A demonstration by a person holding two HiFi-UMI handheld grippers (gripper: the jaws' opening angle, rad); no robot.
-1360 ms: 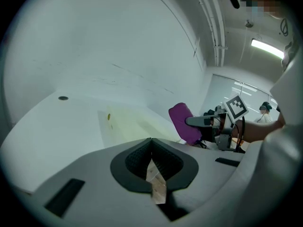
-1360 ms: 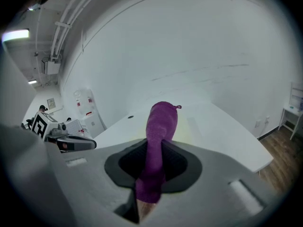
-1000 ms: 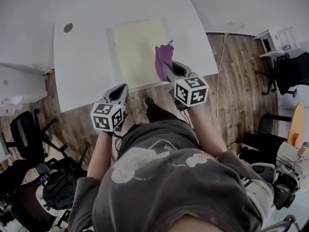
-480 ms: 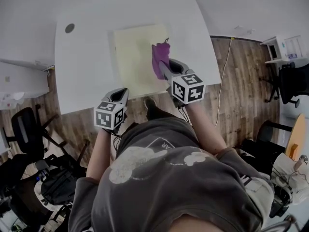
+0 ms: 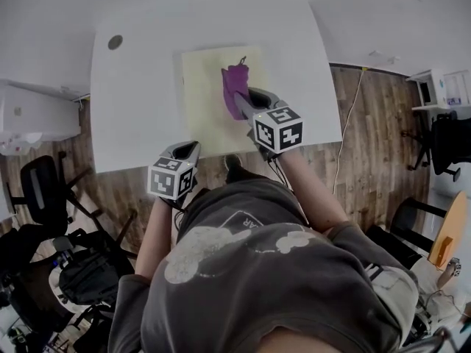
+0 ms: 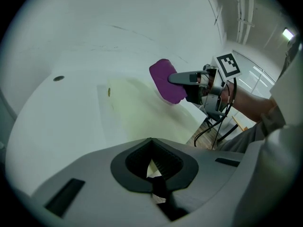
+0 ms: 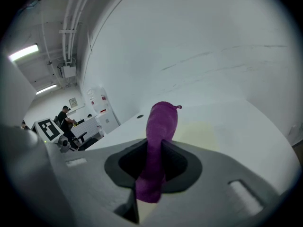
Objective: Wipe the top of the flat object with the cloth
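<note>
an office or lab workroom. in the head view a big white table (image 5: 147,109) stands on wood-plank flooring (image 5: 360,149), with black swivel chairs at 8 o'clock (image 5: 40,197) and at 3 o'clock (image 5: 450,142). a white cabinet (image 5: 37,116) is at 9 o'clock and a white shelf unit (image 5: 445,87) at 2 o'clock. the right gripper view shows strip lights (image 7: 23,52) and bare pipes (image 7: 71,22) on the ceiling at 10 o'clock. a person (image 7: 64,115) is among white desks (image 7: 102,120) at 9 o'clock.

Head camera looks steeply down on the table (image 5: 132,109); gripper cameras peer along their jaws. All share the mat (image 5: 202,109) and cloth (image 5: 235,90).
</note>
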